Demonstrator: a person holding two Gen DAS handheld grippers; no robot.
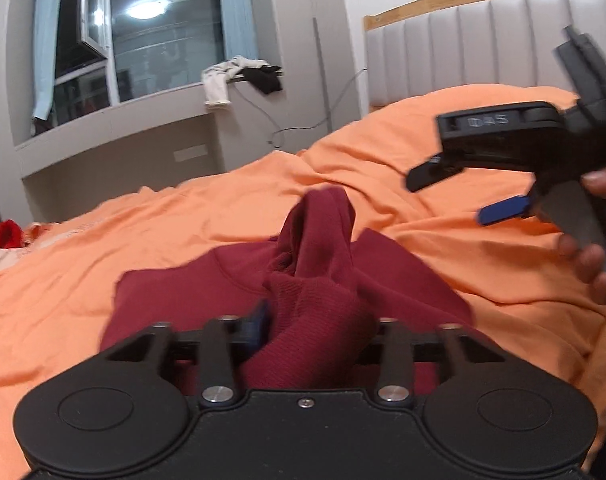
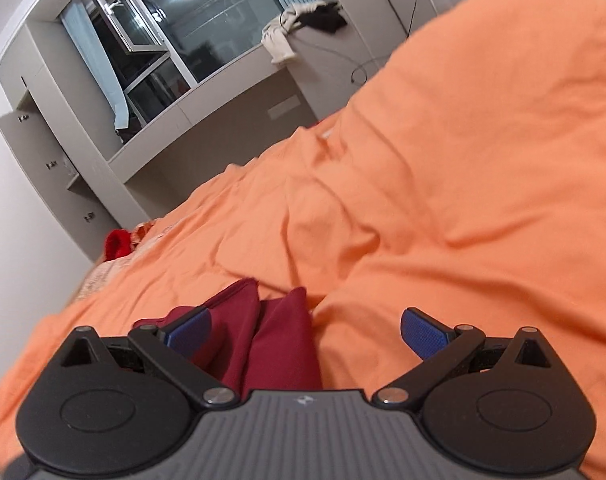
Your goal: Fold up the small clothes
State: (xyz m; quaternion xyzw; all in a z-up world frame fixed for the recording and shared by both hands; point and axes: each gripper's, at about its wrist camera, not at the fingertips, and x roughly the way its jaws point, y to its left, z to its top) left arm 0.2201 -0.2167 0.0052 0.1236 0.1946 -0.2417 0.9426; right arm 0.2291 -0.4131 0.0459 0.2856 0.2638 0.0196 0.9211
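Observation:
A dark red garment (image 1: 239, 288) lies on the orange bedsheet (image 1: 103, 248). My left gripper (image 1: 315, 332) is shut on a ribbed fold of the garment and holds it bunched up above the rest. My right gripper (image 2: 305, 330) is open and empty, its blue pads (image 2: 421, 330) wide apart above the sheet. A corner of the red garment (image 2: 263, 332) shows between and below its fingers. The right gripper also shows in the left wrist view (image 1: 499, 152), held in a hand to the right of the garment, above the bed.
A padded grey headboard (image 1: 483, 48) stands at the back right. A window ledge holds white and black clothes (image 1: 239, 76). A bright red item (image 1: 7, 232) lies at the bed's far left edge. Grey cabinets (image 2: 51, 148) stand by the wall.

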